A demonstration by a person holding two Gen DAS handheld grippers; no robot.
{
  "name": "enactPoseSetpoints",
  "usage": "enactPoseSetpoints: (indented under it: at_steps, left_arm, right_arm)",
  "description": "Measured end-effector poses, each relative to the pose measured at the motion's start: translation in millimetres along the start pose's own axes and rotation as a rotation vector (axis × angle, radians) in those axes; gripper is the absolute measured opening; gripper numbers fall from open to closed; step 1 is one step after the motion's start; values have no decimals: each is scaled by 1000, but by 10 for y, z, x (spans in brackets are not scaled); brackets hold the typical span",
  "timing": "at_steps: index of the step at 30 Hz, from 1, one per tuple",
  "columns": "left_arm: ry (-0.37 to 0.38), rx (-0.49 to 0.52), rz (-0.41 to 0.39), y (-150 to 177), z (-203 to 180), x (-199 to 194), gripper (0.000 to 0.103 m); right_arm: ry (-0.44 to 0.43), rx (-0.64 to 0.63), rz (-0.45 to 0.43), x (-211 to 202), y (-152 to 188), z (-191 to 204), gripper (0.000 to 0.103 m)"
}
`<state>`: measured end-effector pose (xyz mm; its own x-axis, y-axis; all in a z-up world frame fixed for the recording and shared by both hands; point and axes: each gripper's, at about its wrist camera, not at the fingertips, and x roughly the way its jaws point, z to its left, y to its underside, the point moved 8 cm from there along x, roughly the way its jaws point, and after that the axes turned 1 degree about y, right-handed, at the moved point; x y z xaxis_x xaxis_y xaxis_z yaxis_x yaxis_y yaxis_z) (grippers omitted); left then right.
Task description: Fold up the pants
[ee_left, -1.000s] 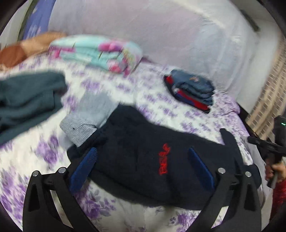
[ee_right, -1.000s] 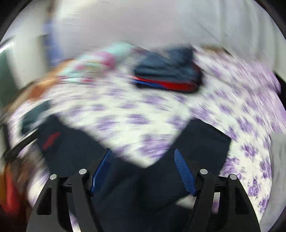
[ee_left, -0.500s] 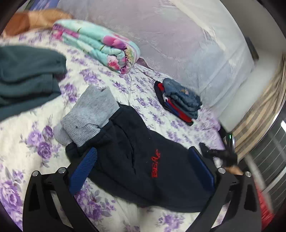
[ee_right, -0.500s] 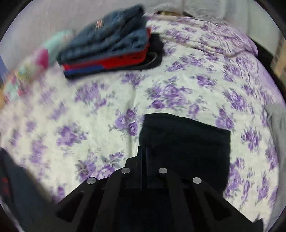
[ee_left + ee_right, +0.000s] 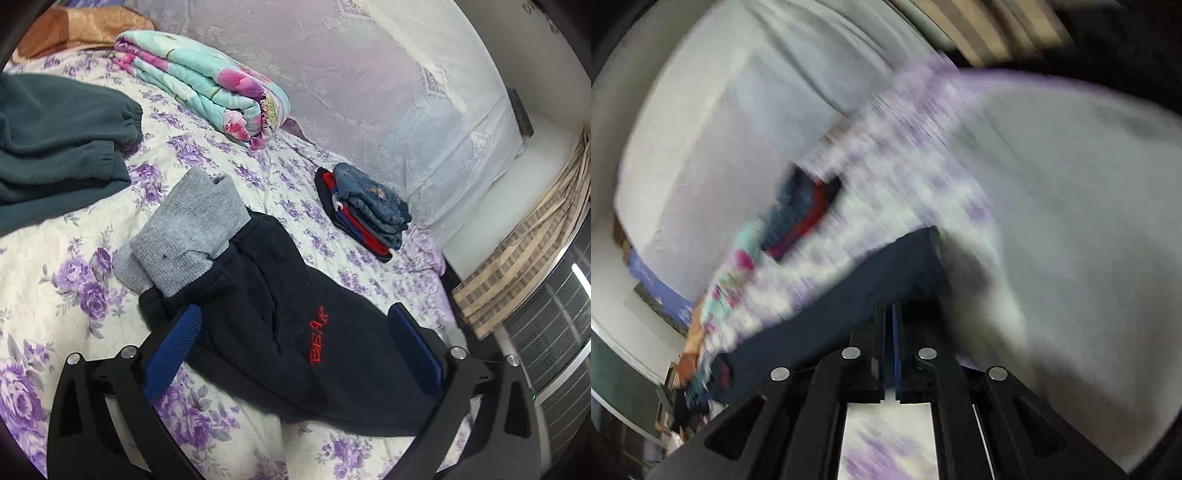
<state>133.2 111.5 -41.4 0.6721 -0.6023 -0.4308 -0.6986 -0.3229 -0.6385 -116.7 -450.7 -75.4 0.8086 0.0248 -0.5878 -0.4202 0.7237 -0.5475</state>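
Observation:
Dark navy pants [image 5: 295,332] with red lettering and a grey waistband [image 5: 192,236] lie on the floral bedspread [image 5: 55,295]. My left gripper [image 5: 291,350] is open, its blue pads on either side of the pants' upper part, just above the cloth. My right gripper [image 5: 888,321] is shut on a leg end of the navy pants [image 5: 886,266] and holds it lifted and tilted; this view is motion-blurred.
Dark green pants [image 5: 55,140] lie at the left. A rolled floral quilt [image 5: 207,81] sits at the back. A stack of folded clothes [image 5: 365,210] lies at the back right. The bed edge and a curtain [image 5: 535,229] are on the right.
My right gripper shut on the leg end, then lifted and swung it, rotating strongly. My left gripper stayed open over the pants, drifting slightly.

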Motion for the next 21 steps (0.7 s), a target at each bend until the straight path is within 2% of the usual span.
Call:
enactPoseSetpoints:
  at_steps: [1,3,6,8,10,11,14,16,18,21]
  left_arm:
    - [-7,5,1,2,-2,3,98]
    - [-21,16,2,12,-6,3,98]
    - [-30,26,-3,28,-11,-27,98]
    - [-33,32,-23,36,-27,-78,98]
    - [-40,51,-39,53,-61,-131,98]
    - [-45,58,-41,74,-71,-153,98]
    - [-68,117,-33,218,-163,-215,98]
    - [-104,162,-30,292,-202,-223,98]
    - [-162,193,-17,341,-201,-172,98]
    - [-188,172,26,364,-151,-45,98]
  right_arm:
    - [-11,43,4,13,13,-98,7]
    - [-62,65,-58,-91,-63,-89,7]
    - [-67,-65,-110,-178,-70,231,9]
    - [-59,-188,-102,-126,-6,472,16]
    - [-78,-307,-35,27,192,735,56]
    - [-113,-311,-2,84,260,797,60]
    - [-287,-207,124,268,487,942,60]
    - [-303,-156,177,431,555,935,59]
    - [-288,-112,175,533,531,897,56]
    - [-312,-43,173,610,465,904,56]
